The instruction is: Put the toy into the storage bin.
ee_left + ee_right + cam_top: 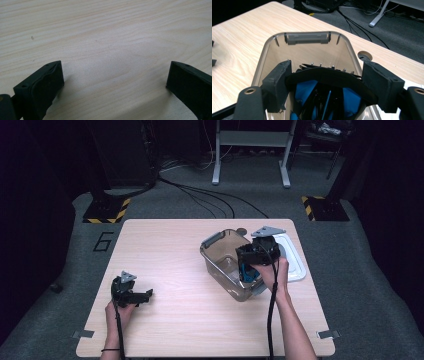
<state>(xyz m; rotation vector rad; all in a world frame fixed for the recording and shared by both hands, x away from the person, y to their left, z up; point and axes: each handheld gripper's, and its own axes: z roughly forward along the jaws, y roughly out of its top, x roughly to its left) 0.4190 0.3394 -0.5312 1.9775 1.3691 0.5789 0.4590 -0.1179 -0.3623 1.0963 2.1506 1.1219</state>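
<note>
High view. Clear plastic storage box (227, 262), right of centre on the worktop (175, 270), lid off; its white lid (292, 262) lies flat just beside it on the right. The right gripper (248, 267) is held over the box's near end with a black-and-blue object (248, 271) at its fingers, inside the box walls. The left gripper (145, 295) sits at lower left, well apart from the box.

Left gripper view. Both fingers (42, 86) stand wide apart over bare wood grain, nothing between them.

Right gripper view. The fingers (277, 83) are part-way open and bracket a curved black band (329, 77) with blue parts (305, 91) below; what the object is I cannot tell. The pads look to be against the band's ends, so I judge it held. Behind it the box's far wall and its grey latch handle (307, 38) sit at upper centre.

Handling, as judged: the object looks light, rigid at the band, with loose or thin pieces beneath that could snag on the rim. The band's ends are the best hold. The box is thin-walled, smooth and likely to slide if bumped.
</note>
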